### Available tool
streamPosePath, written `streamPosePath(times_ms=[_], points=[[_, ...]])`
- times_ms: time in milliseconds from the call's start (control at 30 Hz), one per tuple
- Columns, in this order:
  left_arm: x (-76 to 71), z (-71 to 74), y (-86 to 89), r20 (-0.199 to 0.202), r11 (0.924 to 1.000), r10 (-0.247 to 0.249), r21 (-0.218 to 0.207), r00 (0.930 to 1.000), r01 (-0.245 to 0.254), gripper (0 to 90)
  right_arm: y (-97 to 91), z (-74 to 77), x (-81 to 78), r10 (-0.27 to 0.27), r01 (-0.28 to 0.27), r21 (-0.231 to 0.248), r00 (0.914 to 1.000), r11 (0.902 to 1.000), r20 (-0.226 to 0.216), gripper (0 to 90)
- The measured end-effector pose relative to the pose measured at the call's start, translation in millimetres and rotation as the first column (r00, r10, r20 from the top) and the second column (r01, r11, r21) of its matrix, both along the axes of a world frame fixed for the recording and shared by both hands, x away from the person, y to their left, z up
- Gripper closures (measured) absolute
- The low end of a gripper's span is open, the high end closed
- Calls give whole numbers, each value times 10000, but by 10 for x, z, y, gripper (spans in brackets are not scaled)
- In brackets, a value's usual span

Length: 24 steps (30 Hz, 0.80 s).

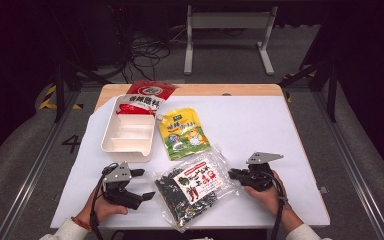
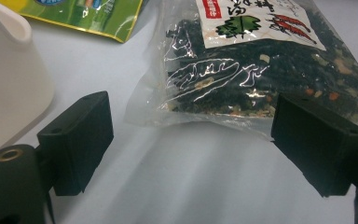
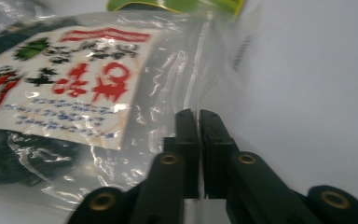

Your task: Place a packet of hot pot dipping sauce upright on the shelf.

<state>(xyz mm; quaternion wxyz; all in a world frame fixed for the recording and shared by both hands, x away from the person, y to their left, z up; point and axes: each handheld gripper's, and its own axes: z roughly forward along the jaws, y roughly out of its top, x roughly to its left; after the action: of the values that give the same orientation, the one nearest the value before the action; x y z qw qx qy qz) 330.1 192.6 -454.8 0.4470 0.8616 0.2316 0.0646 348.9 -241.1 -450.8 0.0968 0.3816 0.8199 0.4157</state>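
The right gripper (image 3: 199, 122) pinches shut on the clear bag's (image 1: 196, 186) edge; the left gripper (image 2: 186, 144) waits open beside it, so lifting probably comes next.

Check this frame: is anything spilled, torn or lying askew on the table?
Nothing spilled or torn. The red packet lies half across the white tray's far end, overhanging its rim. The clear seaweed bag lies diagonally, its edge pinched in the shut right claw.

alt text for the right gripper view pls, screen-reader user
The right gripper has its two black jaws shut at the edge of a clear plastic bag of dark dried food, though whether they pinch the film is unclear. The bag bears a white label with red lettering and lies on a white table.
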Motion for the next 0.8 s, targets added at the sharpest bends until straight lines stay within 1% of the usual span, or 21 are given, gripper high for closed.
streamPosePath(times_ms=[67, 100, 133, 167, 200, 233, 267, 300, 333, 367, 400, 433, 467, 500, 533, 567, 600, 633, 667, 700, 800], points=[[-4, 6, -2, 28, 10000, -1, -11, 10000, 1, 135, -10, -5, 13, 107, -107, 96, 9999, 9999, -39, 877], [-7, 17, 1, -16, 9999, -16, -145, 10000, 16, 135, -14, -5, 18, 161, -160, 132, 9999, 9998, -61, 876], [-7, 16, -1, 20, 9999, -77, -80, 10000, 77, 137, -13, -2, 28, 185, -183, 162, 9997, 9997, -137, 856], [-11, 9, -8, 67, 10000, -77, 53, 9999, 76, 137, -22, -3, 44, 212, -206, 209, 9993, 9996, -302, 793], [-15, 3, -13, 42, 9998, -106, 140, 9999, 105, 138, -41, 6, 52, 16, -6, 245, 9992, 9997, -400, 684], [-27, -7, -20, 43, 9996, -179, 215, 9998, 178, 146, -58, 16, 52, -161, 172, 262, 9990, 9995, -419, 623], [-34, -11, -25, 107, 9993, -216, 298, 9997, 212, 154, -87, 28, 44, -165, 183, 362, 9986, 9992, -499, 553], [-41, -14, -30, 159, 9991, -213, 377, 9996, 207, 155, -101, 34, 30, -40, 61, 395, 9986, 9992, -536, 465], [-41, -22, -28, 140, 9989, -204, 420, 9997, 198, 154, -106, 30, 12, 0, 20, 308, 9979, 9995, -652, 395], [-41, -30, -24, 88, 9988, -234, 434, 9997, 230, 164, -109, 1, -16, -47, 60, 133, 9958, 9999, -910, 356], [-42, -35, -24, 87, 9987, -217, 457, 9997, 213, 173, -109, -21, -51, -64, 71, 75, 9953, 9999, -968, 343], [-44, -41, -25, 81, 9984, -213, 525, 9997, 209, 173, -112, -17, -79, -105, 107, 21, 9958, 9999, -914, 321], [-45, -45, -28, 117, 9980, -259, 588, 9996, 251, 175, -121, -6, -116, -96, 96, -6, 9945, 10000, -1042, 293], [-50, -48, -34, 112, 9979, -230, 612, 9997, 223, 173, -130, -1, -143, -57, 69, 97, 9925, 9999, -1221, 278], [-47, -51, -39, 129, 9977, -230, 642, 9997, 221, 173, -139, -5, -176, -4, 32, 215, 9915, 9998, -1304, 279], [-43, -57, -47, 95, 9976, -249, 644, 9996, 243, 176, -141, -15, -209, 162, -118, 336, 9908, 9994, -1343, 279], [-41, -63, -55, 58, 9972, -286, 688, 9996, 282, 182, -133, -30, -235, 288, -236, 423, 9915, 9988, -1265, 279], [-35, -80, -75, 87, 9962, -274, 834, 9996, 266, 183, -123, -36, -244, 331, -268, 505, 9911, 9984, -1288, 268], [-30, -89, -88, 102, 9951, -289, 948, 9995, 278, 183, -103, -46, -234, 403, -310, 695, 9896, 9971, -1379, 266], [-30, -89, -88, 102, 9951, -289, 948, 9995, 278, 184, -103, -46, -234, 403, -310, 695, 9896, 9971, -1379, 266], [-27, -112, -161, 238, 9906, -301, 1343, 9993, 267, 184, -39, -74, -187, 998, -800, 1248, 9818, 9890, -1617, 284]])
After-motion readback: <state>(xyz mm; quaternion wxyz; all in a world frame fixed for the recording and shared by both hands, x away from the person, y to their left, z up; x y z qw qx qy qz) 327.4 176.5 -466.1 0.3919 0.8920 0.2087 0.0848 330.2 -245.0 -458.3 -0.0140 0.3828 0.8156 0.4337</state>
